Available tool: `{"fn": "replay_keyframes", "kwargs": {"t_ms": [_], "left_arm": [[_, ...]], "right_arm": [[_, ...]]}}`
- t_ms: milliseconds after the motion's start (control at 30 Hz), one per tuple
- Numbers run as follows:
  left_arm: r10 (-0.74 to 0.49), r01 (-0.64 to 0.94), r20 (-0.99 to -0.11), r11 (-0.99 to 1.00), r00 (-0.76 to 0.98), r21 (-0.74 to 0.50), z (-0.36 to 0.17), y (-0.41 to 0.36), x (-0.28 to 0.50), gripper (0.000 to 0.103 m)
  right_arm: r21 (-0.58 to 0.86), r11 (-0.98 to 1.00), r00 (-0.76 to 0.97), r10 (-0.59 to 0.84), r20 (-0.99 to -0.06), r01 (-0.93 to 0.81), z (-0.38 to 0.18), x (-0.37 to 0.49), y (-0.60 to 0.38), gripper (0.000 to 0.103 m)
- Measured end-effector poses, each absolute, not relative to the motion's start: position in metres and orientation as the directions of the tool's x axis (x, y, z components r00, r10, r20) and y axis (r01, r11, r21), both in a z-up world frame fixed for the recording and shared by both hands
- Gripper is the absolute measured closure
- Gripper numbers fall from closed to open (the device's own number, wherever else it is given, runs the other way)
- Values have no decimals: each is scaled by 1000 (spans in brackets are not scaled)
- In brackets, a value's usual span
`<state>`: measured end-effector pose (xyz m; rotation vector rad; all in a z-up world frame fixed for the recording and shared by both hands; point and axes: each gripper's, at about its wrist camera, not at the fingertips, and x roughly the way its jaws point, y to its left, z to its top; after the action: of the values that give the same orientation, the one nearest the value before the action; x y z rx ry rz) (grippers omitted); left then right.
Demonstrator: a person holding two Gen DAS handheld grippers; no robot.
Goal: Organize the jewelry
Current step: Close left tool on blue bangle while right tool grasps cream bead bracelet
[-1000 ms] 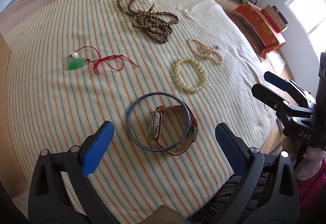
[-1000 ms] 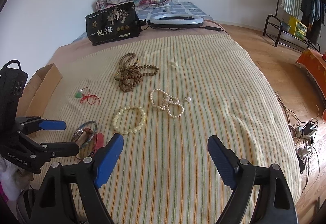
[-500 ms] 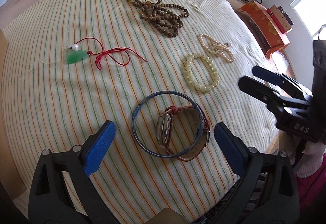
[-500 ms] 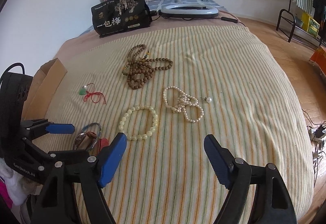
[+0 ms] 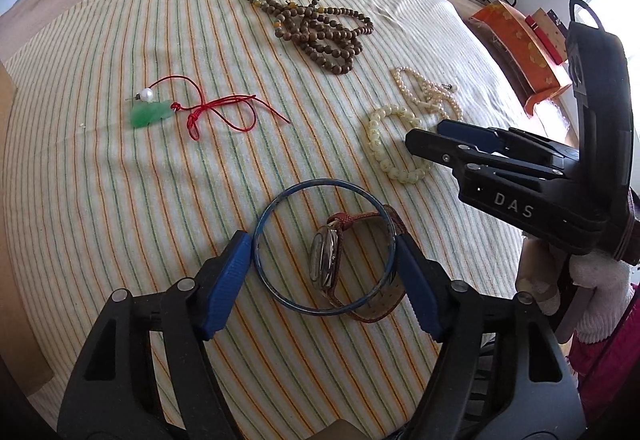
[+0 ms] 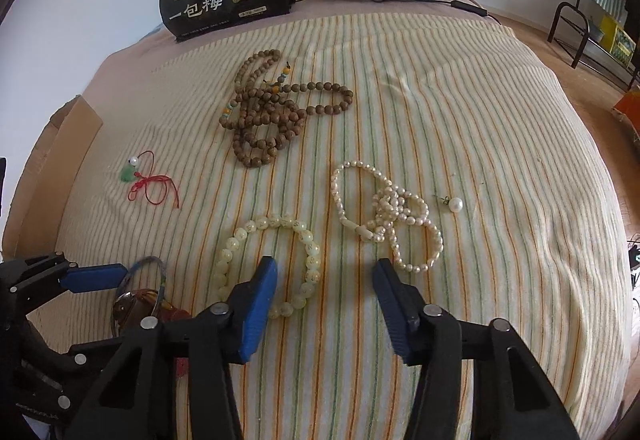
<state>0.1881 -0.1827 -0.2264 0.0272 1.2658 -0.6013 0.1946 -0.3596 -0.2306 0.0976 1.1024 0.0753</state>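
Jewelry lies spread over a striped bed cover [image 5: 120,199], none of it yet gathered or put away, so the sorting looks barely begun. In the left wrist view, the left tool [image 5: 324,252] is closing around a blue bangle [image 5: 280,292] at six o'clock; its blue pads sit at the ring's outer edges, seemingly just touching, though a firm grip cannot be confirmed. A brown-strapped watch [image 5: 326,260] lies inside and across the bangle. At ten o'clock is a green pendant on red cord [image 5: 150,113]; at twelve, a heap of brown wooden beads [image 5: 320,23]. In the right wrist view, the right tool [image 6: 324,272] is closing with its jaws either side of the cream bead bracelet's [image 6: 276,224] near edge, not yet pinching it. A pearl strand [image 6: 384,211] and single pearl earring [image 6: 455,204] lie at two o'clock, untouched.
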Motion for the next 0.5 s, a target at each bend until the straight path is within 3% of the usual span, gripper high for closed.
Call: {"fn": "replay_keyframes", "kwargs": {"t_ms": [233, 500], "left_arm": [[-423, 429, -885, 848, 192, -312, -220, -175, 188, 29], [-436, 415, -869, 853, 235, -315, -205, -165, 184, 29]], "right_arm": [[142, 990, 444, 138, -885, -24, -229, 194, -358, 94], [193, 981, 464, 185, -866, -32, -224, 189, -358, 98]]}}
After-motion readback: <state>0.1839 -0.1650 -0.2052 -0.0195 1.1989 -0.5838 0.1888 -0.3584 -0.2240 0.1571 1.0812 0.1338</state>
